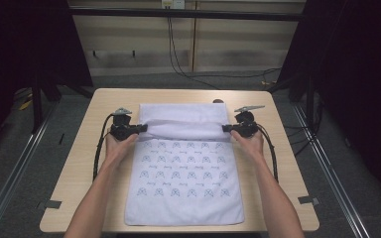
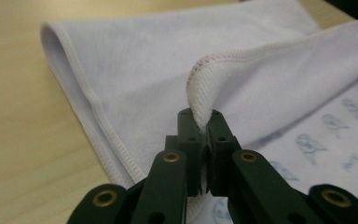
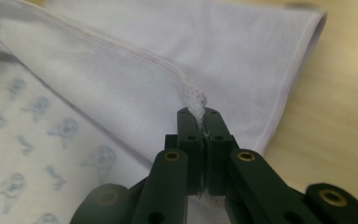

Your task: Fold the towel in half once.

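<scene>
One white cloth [image 1: 183,183], printed with small blue motifs, lies flat on the wooden table [image 1: 79,173], its near hem just inside the table's near edge. Bare wood runs down both sides. Two grippers work it: the left gripper [image 1: 143,128] and right gripper [image 1: 225,128] are each clamped on a stitched corner, holding the far end folded back toward the person and raised.
</scene>
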